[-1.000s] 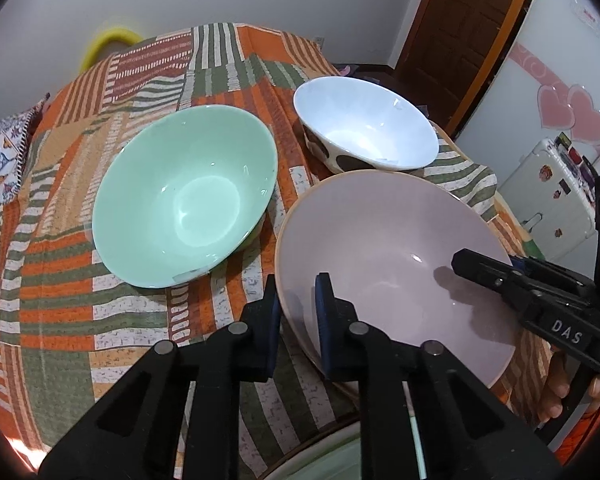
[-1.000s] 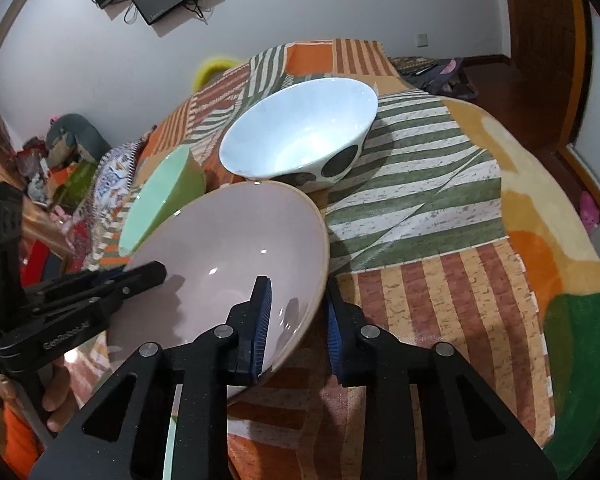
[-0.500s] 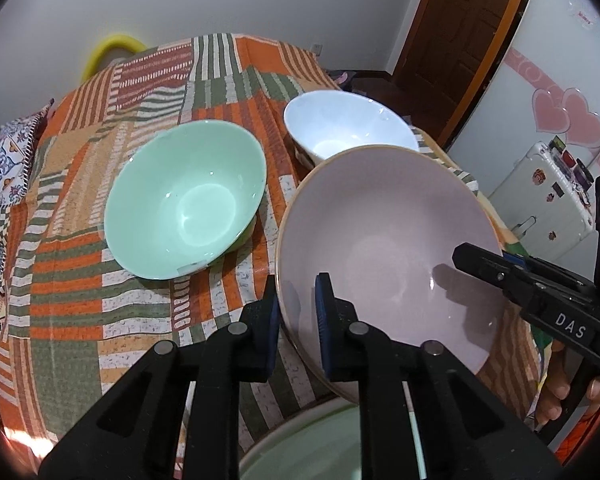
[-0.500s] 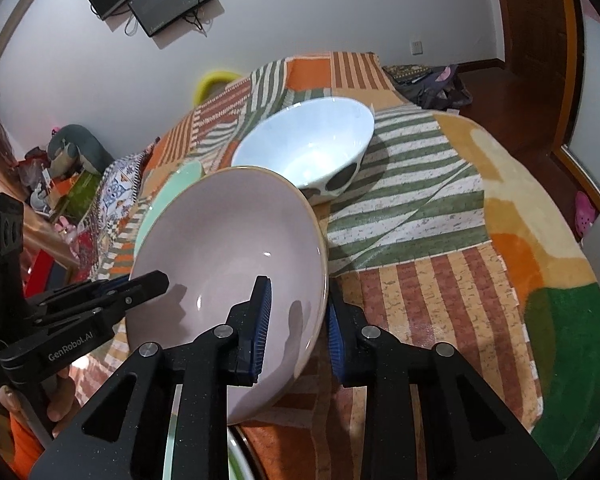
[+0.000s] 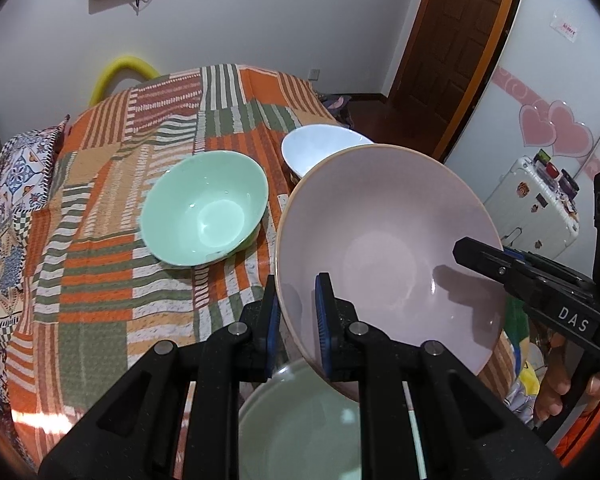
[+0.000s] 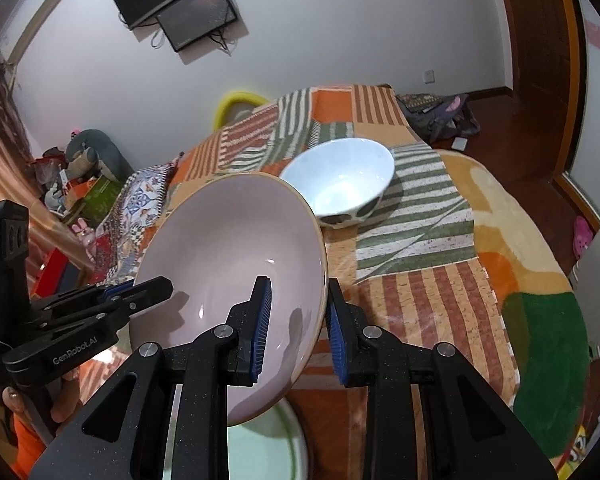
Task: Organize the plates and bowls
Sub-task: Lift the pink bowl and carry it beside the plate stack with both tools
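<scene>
Left wrist view: the left tongs pinch the near rim of a pale pink bowl, which is tilted and held up off the patchwork cloth; its hollow holds nothing. The right tongs clamp the opposite rim, one finger inside the bowl and one outside. Directly under the pink bowl sits a pale green dish, its contents not discernible. Only this view shows the mint green bowl resting empty on the cloth, beside the white bowl. The right wrist view shows the white bowl's dark spotted outside and a bare interior, with the mint bowl hidden behind the pink one.
</scene>
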Tool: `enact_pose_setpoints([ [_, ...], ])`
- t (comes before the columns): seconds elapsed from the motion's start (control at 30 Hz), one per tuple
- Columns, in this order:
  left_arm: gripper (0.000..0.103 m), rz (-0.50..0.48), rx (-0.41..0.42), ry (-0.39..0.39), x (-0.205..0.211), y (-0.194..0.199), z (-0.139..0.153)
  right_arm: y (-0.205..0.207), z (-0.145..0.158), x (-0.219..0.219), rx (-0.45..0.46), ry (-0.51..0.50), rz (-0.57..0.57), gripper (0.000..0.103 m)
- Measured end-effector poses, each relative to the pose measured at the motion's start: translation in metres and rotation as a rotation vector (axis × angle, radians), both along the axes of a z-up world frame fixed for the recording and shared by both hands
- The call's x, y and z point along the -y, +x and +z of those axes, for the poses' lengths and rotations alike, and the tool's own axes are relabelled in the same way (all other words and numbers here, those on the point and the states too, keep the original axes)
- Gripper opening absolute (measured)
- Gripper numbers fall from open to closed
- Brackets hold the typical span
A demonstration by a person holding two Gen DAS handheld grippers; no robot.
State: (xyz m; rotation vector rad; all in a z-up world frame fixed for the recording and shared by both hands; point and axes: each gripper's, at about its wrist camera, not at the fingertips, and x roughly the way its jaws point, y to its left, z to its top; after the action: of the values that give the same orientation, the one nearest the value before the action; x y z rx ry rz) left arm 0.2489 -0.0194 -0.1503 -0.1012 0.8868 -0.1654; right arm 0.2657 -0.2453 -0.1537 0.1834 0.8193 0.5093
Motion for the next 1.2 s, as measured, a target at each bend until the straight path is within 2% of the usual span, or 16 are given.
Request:
enact_pose_setpoints([
  [0.57, 0.016, 0.084, 0.066, 0.015, -0.027, -0.086, 0.032, -0.049, 0.021, -0.031, 0.069, -0.017, 0.103, 0.025],
  [0.9, 0.016, 0.153, 0.091, 0.033, -0.054, -0.136, 0.042, -0.076, 0.023, -0.062, 0.091, -0.016, 0.178, 0.025],
  [1.2, 0.016, 0.226, 0.105, 0.042, -0.089, -0.167, 0.042, -0.089, 0.015, -0.097, 0.075, -0.017, 0.253, 0.025],
])
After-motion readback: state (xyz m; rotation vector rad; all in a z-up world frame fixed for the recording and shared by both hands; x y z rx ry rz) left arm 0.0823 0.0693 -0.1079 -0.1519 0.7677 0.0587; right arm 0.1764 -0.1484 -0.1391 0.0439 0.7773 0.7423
